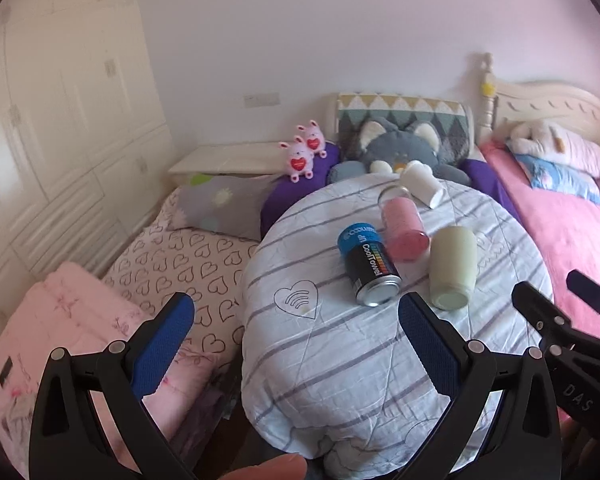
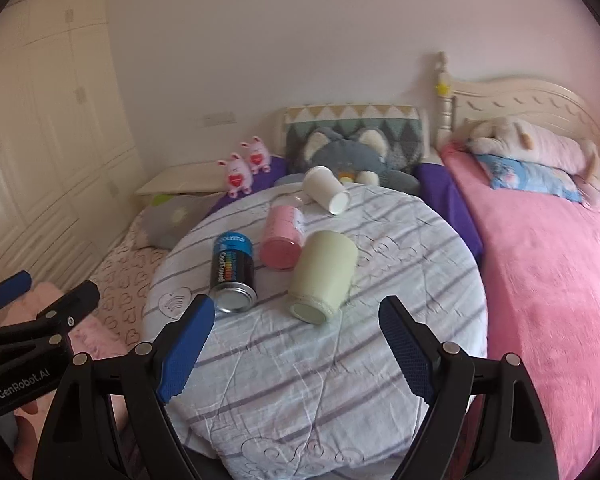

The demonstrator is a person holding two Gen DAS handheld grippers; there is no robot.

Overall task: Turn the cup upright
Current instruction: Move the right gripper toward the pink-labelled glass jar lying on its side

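A bedroom: a round surface draped in a grey-striped white quilt sits between a heart-print bed and a pink bed, with cream wardrobes to the left. Four containers lie toppled on the quilt — a pale green cup nearest, base toward the camera, a pink cup touching it, a white cup farther back, and a black-and-blue can (its label reads "CoolTowel"). What they hold cannot be told. The left gripper and right gripper both hang spread wide, holding nothing; "GenRobot.AI" is printed on the left one.
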